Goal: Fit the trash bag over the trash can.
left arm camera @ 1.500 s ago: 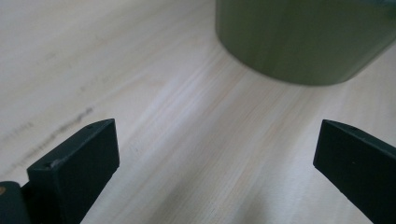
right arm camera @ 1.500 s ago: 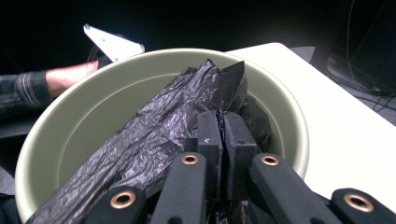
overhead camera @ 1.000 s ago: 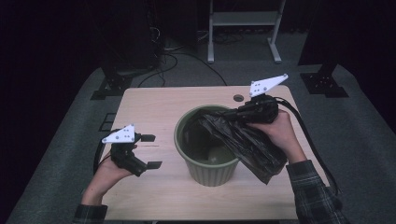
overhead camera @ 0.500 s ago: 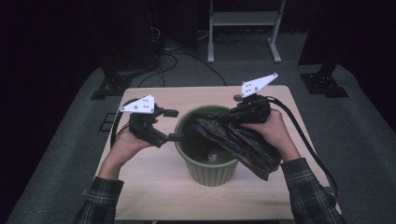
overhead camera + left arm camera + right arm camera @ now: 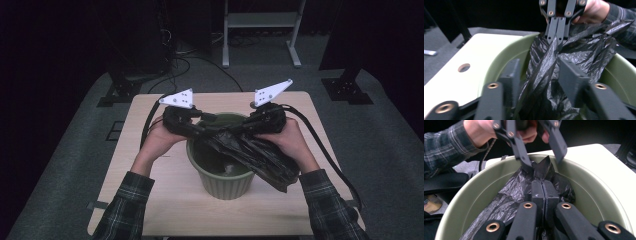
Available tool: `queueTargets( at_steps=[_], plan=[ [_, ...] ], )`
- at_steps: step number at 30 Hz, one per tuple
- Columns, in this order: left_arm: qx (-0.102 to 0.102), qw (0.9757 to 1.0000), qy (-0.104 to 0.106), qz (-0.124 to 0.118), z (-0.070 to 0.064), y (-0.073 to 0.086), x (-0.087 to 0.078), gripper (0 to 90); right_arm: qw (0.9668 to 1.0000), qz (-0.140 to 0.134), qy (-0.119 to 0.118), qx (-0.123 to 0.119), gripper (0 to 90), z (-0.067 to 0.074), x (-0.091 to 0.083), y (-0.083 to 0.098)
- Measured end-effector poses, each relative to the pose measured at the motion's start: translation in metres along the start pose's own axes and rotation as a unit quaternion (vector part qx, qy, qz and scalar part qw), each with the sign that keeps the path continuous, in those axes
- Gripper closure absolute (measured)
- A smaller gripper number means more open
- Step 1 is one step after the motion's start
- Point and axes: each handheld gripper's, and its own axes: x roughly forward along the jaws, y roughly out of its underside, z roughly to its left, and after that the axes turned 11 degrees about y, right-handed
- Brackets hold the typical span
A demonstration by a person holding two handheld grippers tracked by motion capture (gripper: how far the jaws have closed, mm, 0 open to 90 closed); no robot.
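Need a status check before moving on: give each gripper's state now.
Left gripper: open, jaws closing around the bag.
Right gripper: shut on the bag.

The black bag (image 5: 250,150) blocks the green bin's (image 5: 220,182) mouth.

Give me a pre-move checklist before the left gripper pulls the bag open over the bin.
1. Right gripper clamped on the black bag: ok, jaws pressed together on the plastic.
2. Left gripper astride a bag fold: ok; its jaws have just been closing, the fold stands between them.
3. Left pads pressing the plastic: not ok, a gap shows.
4. Bag over the green bin: ok, part hangs outside the near right rim.
5. Bin upright on the table: ok.
6. Bag mouth located: cannot tell.
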Motion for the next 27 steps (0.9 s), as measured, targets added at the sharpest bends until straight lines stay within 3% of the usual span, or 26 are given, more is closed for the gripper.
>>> queueTargets(
  at_steps=[2, 3, 5, 6, 12, 14, 16, 17, 18, 19, 22, 25, 27],
  plan=[
    [-0.002, 0.9999, 0.001, 0.011, 0.000, -0.001, 0.003, 69.1, 1.0000, -0.002, 0.002, -0.001, 88.5, 0.000, -0.001, 0.000],
    [0.000, 0.9999, 0.001, 0.014, 0.000, 0.000, 0.003, 79.4, 1.0000, -0.001, 0.001, -0.001, 85.6, 0.000, -0.001, 0.000],
    [0.001, 0.9999, -0.005, 0.014, 0.000, 0.000, 0.002, 83.6, 1.0000, 0.000, 0.004, -0.001, 83.1, 0.000, -0.002, 0.000],
    [0.001, 0.9999, -0.013, 0.005, 0.000, 0.000, -0.002, 88.7, 0.9999, 0.003, 0.010, -0.001, 76.1, 0.001, -0.002, 0.000],
    [-0.015, 0.9992, -0.037, -0.008, -0.001, 0.003, -0.017, 89.4, 0.9997, 0.008, 0.024, -0.003, 68.3, 0.002, -0.006, 0.004],
    [-0.016, 0.9991, -0.039, -0.008, -0.001, 0.005, -0.019, 89.4, 0.9996, 0.011, 0.028, -0.002, 68.4, 0.002, -0.008, 0.005],
    [-0.023, 0.9990, -0.037, -0.008, -0.001, 0.008, -0.021, 89.4, 0.9996, 0.014, 0.025, 0.000, 76.7, 0.001, -0.010, 0.009],
    [-0.022, 0.9992, -0.033, -0.008, -0.002, 0.010, -0.021, 86.9, 0.9995, 0.012, 0.030, 0.001, 89.2, 0.000, -0.013, 0.012],
    [-0.022, 0.9992, -0.033, -0.008, -0.002, 0.011, -0.019, 86.9, 0.9995, 0.012, 0.030, 0.001, 89.2, 0.000, -0.013, 0.012],
    [-0.023, 0.9992, -0.033, -0.006, -0.003, 0.011, -0.018, 74.7, 0.9995, 0.013, 0.029, 0.002, 89.6, -0.001, -0.014, 0.012],
    [-0.016, 0.9993, -0.032, -0.008, -0.005, 0.005, -0.011, 57.0, 0.9996, 0.014, 0.025, 0.005, 89.7, -0.002, -0.012, 0.011],
    [-0.001, 0.9997, -0.025, -0.003, -0.005, -0.003, -0.004, 51.1, 0.9997, 0.013, 0.019, 0.003, 89.7, -0.001, -0.008, 0.009],
    [0.004, 0.9997, -0.019, 0.014, -0.005, -0.007, 0.004, 53.8, 0.9998, 0.013, 0.015, 0.000, 89.6, 0.000, -0.006, 0.007]
  ],
)
